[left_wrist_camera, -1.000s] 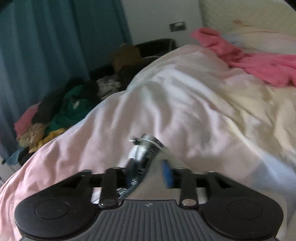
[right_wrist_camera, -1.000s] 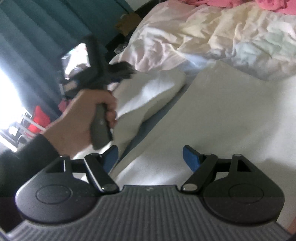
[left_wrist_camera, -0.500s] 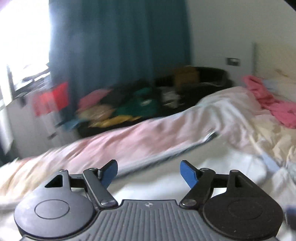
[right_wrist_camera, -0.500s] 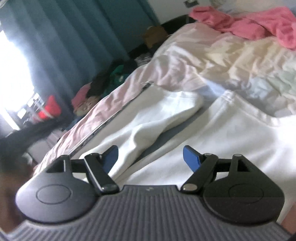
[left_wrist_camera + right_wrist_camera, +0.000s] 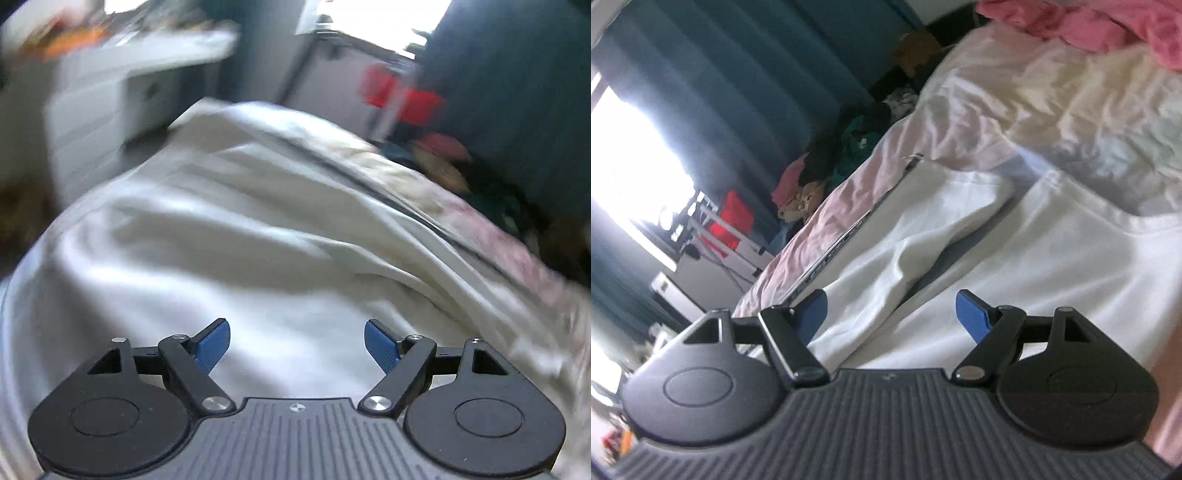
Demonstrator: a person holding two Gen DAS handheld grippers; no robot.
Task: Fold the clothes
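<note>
A white garment (image 5: pixel 1052 266) lies spread on the bed, with a white sleeve (image 5: pixel 923 236) stretched out to its left along a zipper edge. My right gripper (image 5: pixel 891 314) is open and empty, low over the gap between sleeve and body. In the blurred left wrist view the white garment (image 5: pixel 229 236) fills the middle in folds. My left gripper (image 5: pixel 297 341) is open and empty just above that cloth.
Pale pink and cream bedding (image 5: pixel 1015 103) covers the bed, with a pink garment (image 5: pixel 1100 26) at the far end. A pile of clothes (image 5: pixel 842 155) lies beside the bed under teal curtains. A white cabinet (image 5: pixel 110 107) and a red item (image 5: pixel 399 96) stand beyond the bed's end.
My left gripper has let go of the garment's zipper end, opened, and swung left towards the foot of the bed. My right gripper stayed open and tilted slightly over the sleeve.
</note>
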